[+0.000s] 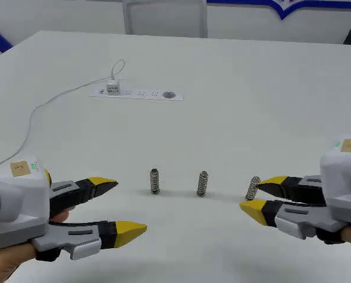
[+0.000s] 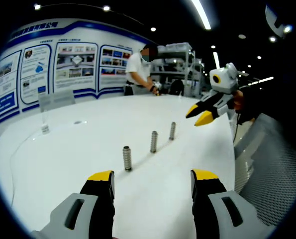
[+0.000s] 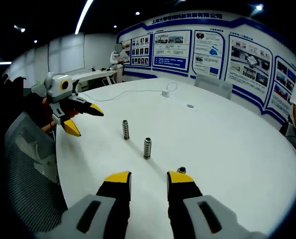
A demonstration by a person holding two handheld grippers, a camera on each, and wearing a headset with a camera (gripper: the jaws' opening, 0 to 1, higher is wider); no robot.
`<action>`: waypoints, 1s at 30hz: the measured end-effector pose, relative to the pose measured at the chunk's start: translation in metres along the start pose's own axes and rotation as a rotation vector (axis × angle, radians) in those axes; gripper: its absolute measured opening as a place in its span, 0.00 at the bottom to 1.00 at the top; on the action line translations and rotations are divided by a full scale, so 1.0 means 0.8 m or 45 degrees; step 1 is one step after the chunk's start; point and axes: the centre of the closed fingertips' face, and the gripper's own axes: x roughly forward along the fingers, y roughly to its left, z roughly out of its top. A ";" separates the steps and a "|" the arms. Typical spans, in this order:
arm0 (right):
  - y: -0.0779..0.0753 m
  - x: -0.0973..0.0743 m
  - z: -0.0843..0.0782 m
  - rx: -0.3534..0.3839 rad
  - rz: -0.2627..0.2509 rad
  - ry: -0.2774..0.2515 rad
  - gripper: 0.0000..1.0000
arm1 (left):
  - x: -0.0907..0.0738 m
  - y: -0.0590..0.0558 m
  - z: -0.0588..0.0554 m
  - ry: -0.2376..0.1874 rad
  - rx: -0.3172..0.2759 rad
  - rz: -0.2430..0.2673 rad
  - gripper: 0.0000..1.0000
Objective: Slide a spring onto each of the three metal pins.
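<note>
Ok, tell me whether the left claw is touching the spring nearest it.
Apart. The left gripper view shows bare table between the left claw and the nearest spring.

On the desk (image 1: 234, 88) a row runs left to right: the left spring (image 1: 155, 181), the middle spring (image 1: 203, 183) and the right spring (image 1: 253, 188), all upright and apart from one another. The left tool (image 1: 131, 205) is to the left of the row, clear of the left spring. The right tool (image 1: 249, 196) is at the right end, its upper tip just beside the right spring. Behind the row, well apart, a power strip (image 1: 137, 94) lies flat on the desk, with a plug (image 1: 112, 88) on its left part and a cable (image 1: 39, 109) trailing leftward. A chair (image 1: 165, 17) stands behind the desk's far edge.
</note>
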 end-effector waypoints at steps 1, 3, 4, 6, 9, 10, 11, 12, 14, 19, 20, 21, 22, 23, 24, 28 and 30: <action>-0.005 -0.003 -0.002 0.007 -0.012 -0.005 0.30 | 0.000 0.000 0.000 0.000 -0.001 0.000 0.63; -0.011 -0.006 -0.006 0.019 -0.028 -0.010 0.31 | 0.000 0.000 0.000 0.001 -0.001 0.001 0.64; -0.014 -0.007 -0.007 0.022 -0.036 -0.012 0.31 | 0.000 0.000 0.000 0.002 -0.002 0.001 0.64; -0.019 -0.009 -0.010 0.029 -0.050 -0.022 0.33 | 0.000 0.000 -0.001 0.003 -0.003 0.000 0.64; -0.022 -0.011 -0.012 0.047 -0.058 -0.040 0.37 | 0.000 0.000 -0.001 0.004 -0.004 0.000 0.64; -0.023 -0.011 -0.012 0.051 -0.060 -0.045 0.39 | 0.000 0.000 -0.001 0.004 -0.004 0.000 0.64; -0.023 -0.012 -0.013 0.055 -0.061 -0.053 0.40 | 0.000 0.000 -0.001 0.004 -0.005 -0.001 0.64; -0.023 -0.013 -0.013 0.057 -0.061 -0.059 0.42 | 0.000 0.000 -0.001 0.004 -0.006 0.000 0.64; -0.025 -0.013 -0.016 0.061 -0.061 -0.071 0.44 | 0.000 0.000 -0.002 0.005 -0.008 0.000 0.64; -0.023 -0.013 -0.021 0.076 -0.053 -0.082 0.53 | 0.001 -0.001 -0.003 0.008 -0.009 -0.001 0.65; -0.023 -0.014 -0.021 0.080 -0.051 -0.084 0.56 | 0.001 -0.001 -0.003 0.008 -0.010 -0.001 0.65; -0.022 -0.013 -0.022 0.084 -0.049 -0.086 0.57 | 0.001 0.000 -0.003 0.008 -0.011 -0.001 0.65; -0.022 -0.013 -0.022 0.087 -0.048 -0.089 0.59 | 0.001 0.000 -0.004 0.007 -0.012 0.000 0.65; -0.022 -0.013 -0.023 0.090 -0.049 -0.092 0.61 | 0.001 0.000 -0.004 0.007 -0.012 0.000 0.65; -0.021 -0.013 -0.023 0.093 -0.046 -0.095 0.62 | 0.001 0.000 -0.004 0.007 -0.014 0.000 0.66; -0.018 -0.011 -0.024 0.107 -0.046 -0.105 0.64 | 0.001 0.000 -0.005 0.008 -0.018 0.004 0.67; -0.017 -0.010 -0.023 0.114 -0.048 -0.111 0.65 | 0.001 0.001 -0.006 0.007 -0.020 0.005 0.67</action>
